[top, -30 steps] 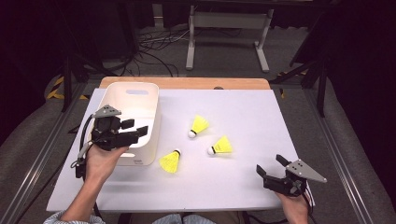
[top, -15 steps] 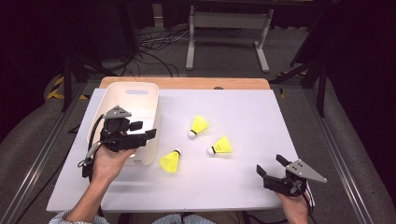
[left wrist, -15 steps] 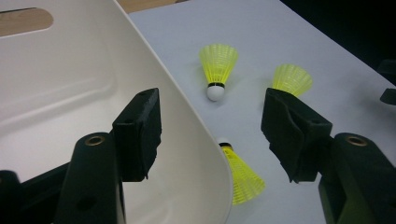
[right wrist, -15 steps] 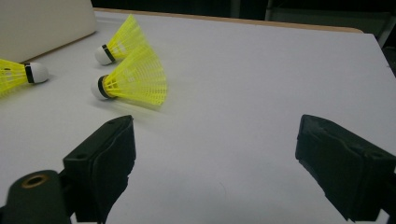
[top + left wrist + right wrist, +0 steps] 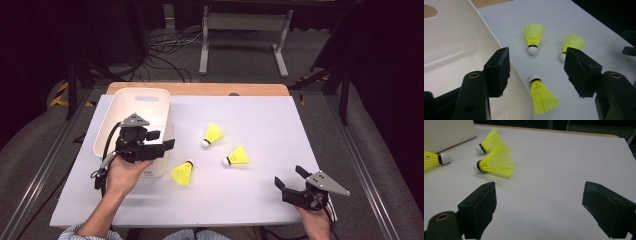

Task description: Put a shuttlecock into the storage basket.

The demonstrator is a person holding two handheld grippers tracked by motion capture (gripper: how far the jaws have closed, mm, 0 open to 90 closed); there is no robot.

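The nearest yellow shuttlecock (image 5: 182,173) lay on its side on the white worktop (image 5: 260,200), just beside the near right corner of the white plastic bin (image 5: 116,120), with its white cork tip pointing away from you and its skirt toward you. In the left gripper view that same shuttlecock (image 5: 542,95) sat between and below your two black jaws, close against the bin's rounded wall (image 5: 506,75), and nothing was pinched between the pads. Your left hand-held gripper (image 5: 164,146) hovered over the bin's near right corner with its jaws spread wide and empty, aimed toward the shuttlecocks. Two more yellow shuttlecocks lay farther out: one (image 5: 213,135) near the middle of the worktop with its cork toward you, and another (image 5: 236,157) to its right with its cork pointing left; the two were near each other but not touching. Your right hand-held gripper (image 5: 291,180) sat low at the near right of the worktop, well apart from all three shuttlecocks, its jaws also standing wide apart with only bare worktop between them. Beyond the far edge of the worktop, cables lay on the floor (image 5: 165,50).
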